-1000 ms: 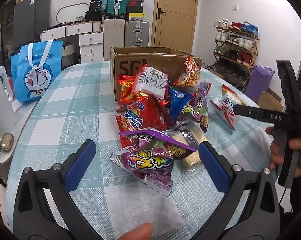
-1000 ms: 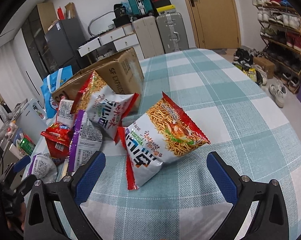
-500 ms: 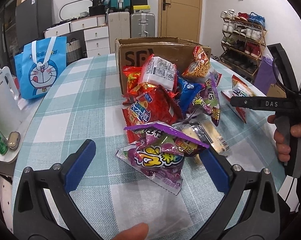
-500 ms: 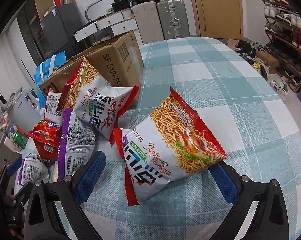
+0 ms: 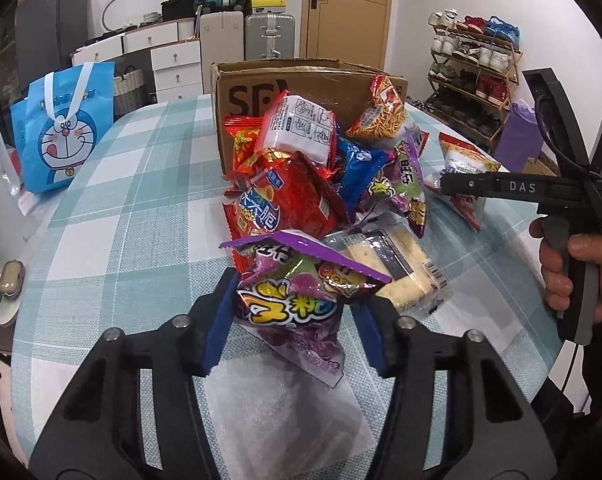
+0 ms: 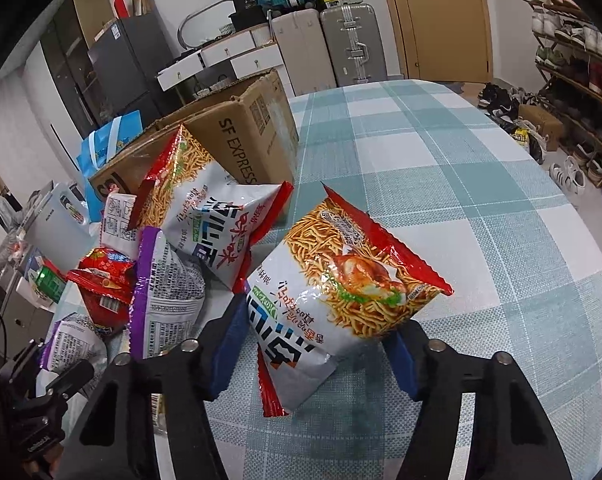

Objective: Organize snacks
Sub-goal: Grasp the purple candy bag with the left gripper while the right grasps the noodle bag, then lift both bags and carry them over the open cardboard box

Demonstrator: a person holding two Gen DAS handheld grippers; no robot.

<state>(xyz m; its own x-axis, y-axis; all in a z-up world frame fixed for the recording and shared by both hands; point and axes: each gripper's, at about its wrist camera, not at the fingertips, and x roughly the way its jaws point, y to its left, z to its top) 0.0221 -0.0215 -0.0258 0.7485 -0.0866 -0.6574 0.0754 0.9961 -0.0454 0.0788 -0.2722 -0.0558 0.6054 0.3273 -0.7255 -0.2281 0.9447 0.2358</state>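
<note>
Two wrist cameras look down at a round table (image 5: pixel 101 208) covered in a teal and white check cloth, with a heap of snack packets in front of an open cardboard box (image 5: pixel 313 80). In the left wrist view, the left gripper (image 5: pixel 297 316) has its blue-padded jaws closing around a purple snack bag (image 5: pixel 289 300) at the near edge of the heap; both pads appear to touch the bag's sides, which bulge between them. The bag lies straight ahead of the fingers, its long axis running roughly near to far, so the jaws squeeze across its width. Just behind it to the right sits a clear-wrapped pack of crackers (image 5: pixel 397 264), and farther back a red chip bag (image 5: pixel 289 204), a blue packet (image 5: pixel 357 164) and others lean against the box. In the right wrist view, the right gripper (image 6: pixel 321 344) is likewise closing on a red and white noodle snack bag (image 6: pixel 341 292), which lies apart from the heap, to its right. The pads press its near lower corner from both sides, and the bag tilts away to the far right. A second noodle snack bag (image 6: pixel 205 216) rests against the box behind it. The box stands at the far side of the heap, beyond both held bags, and looks closer to the left gripper's bag. A blue cartoon tote bag (image 5: pixel 65 128) stands at the far left of the table.
</note>
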